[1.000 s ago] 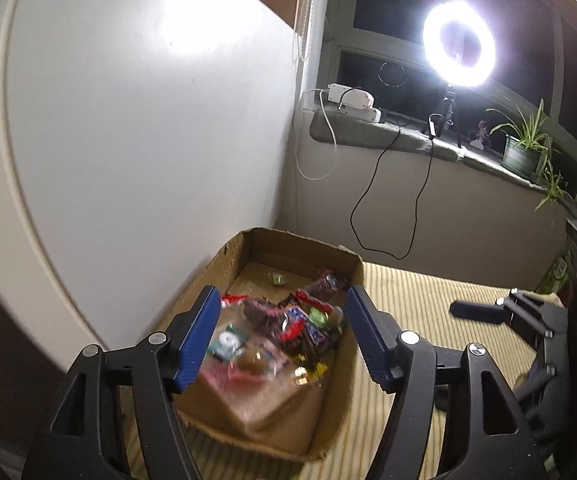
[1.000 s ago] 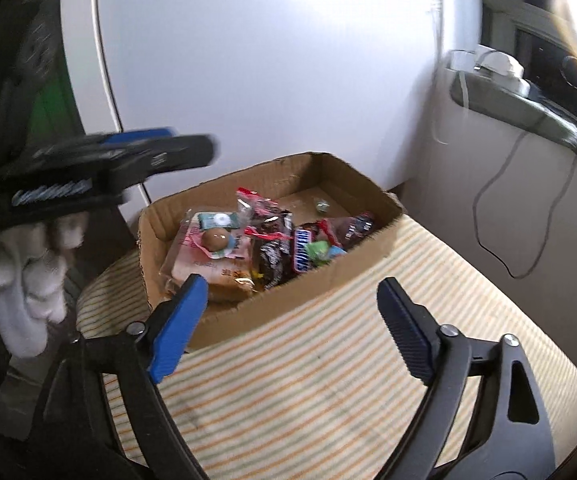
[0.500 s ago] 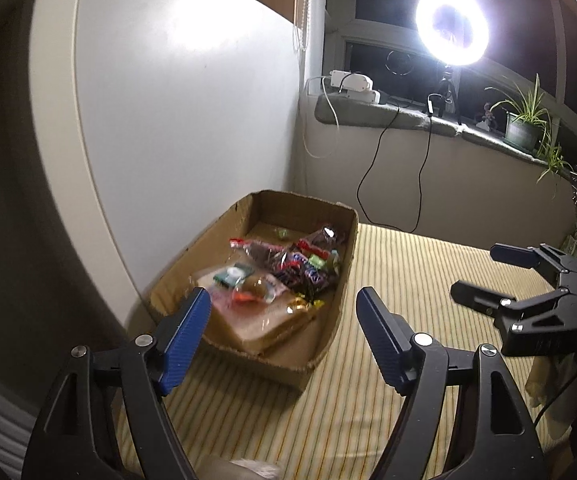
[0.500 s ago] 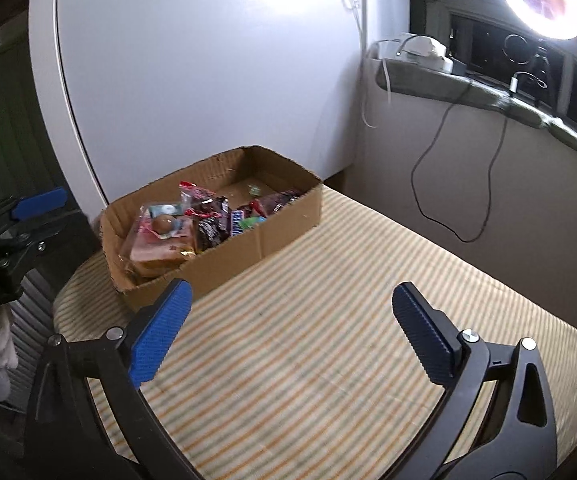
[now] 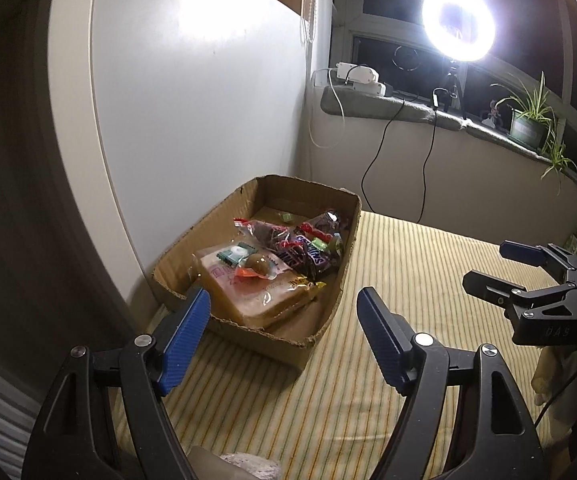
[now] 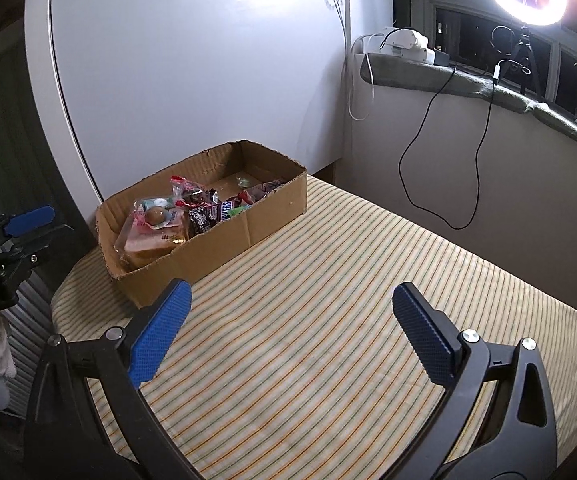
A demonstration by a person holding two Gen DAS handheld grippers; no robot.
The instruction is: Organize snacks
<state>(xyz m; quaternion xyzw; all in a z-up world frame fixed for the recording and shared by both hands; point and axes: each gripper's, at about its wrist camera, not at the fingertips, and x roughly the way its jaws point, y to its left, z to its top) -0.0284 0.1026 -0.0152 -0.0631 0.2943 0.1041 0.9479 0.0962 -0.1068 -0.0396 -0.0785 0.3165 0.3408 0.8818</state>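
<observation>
Both of my tools are empty. The left tool has its blue pads spread wide, and its jaws have just been opening with nothing between them; it hangs over the striped surface just short of the near end of the cardboard box. The right tool is also spread wide, its jaws likewise just opened on nothing, and it sits well apart from the box over bare striped cloth.

All visible snacks lie inside the cardboard box, which stands against the white panel. A bagged slice of bread fills the near end, with a small round sweet in clear wrap resting on it. Dark chocolate bars are piled in the middle. One small green candy lies alone at the far end.

Hazards, as I judge them:

1. The box walls are low and torn. A pad that clips the near rim on entry may drag or tip the box.
2. The wrappers overlap. Closing on one bar may lift or scatter its neighbours.
3. The bread is soft. A full squeeze may crush it.
4. The round sweet may roll off the bread if the bag is disturbed.
5. The glare of the ring light may hide glossy wrappers.
</observation>
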